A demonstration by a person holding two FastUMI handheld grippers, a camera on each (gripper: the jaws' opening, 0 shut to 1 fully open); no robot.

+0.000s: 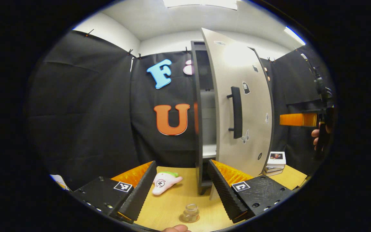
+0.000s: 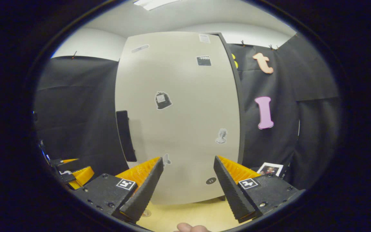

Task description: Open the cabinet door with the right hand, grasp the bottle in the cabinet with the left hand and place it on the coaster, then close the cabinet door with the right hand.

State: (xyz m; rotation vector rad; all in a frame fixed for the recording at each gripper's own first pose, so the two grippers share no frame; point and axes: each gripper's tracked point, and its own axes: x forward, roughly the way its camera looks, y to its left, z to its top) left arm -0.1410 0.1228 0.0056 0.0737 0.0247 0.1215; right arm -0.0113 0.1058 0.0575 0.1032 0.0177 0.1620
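One tall dark-framed cabinet (image 1: 201,129) is seen standing on the light wooden bench (image 1: 169,206), its one pale beige door (image 1: 240,106) swung partly open. One black vertical bar handle (image 1: 236,112) is fixed to the door front. Several small stickers are counted on the door; no writing on them can be read. Pale shelves are visible through the gap, with nothing made out on them.

One small clear glass bottle (image 1: 190,212) is seen on the bench, standing upright on a round coaster (image 1: 189,219), low between the left gripper's (image 1: 180,190) fingers and not touched by them. The left gripper's fingers are spread apart, grasping nothing. One pink star-shaped plush toy with a green top (image 1: 164,182) lies on the bench just beyond the bottle. One small stack of white books or boxes (image 1: 275,162) sits on the bench to the right of the door.

In the right gripper view, the right gripper (image 2: 188,180) is held in front of the door face, fingers spread and grasping nothing, apart from the handle. One square marker tag is fixed on each finger block; the pattern is not readable as text.
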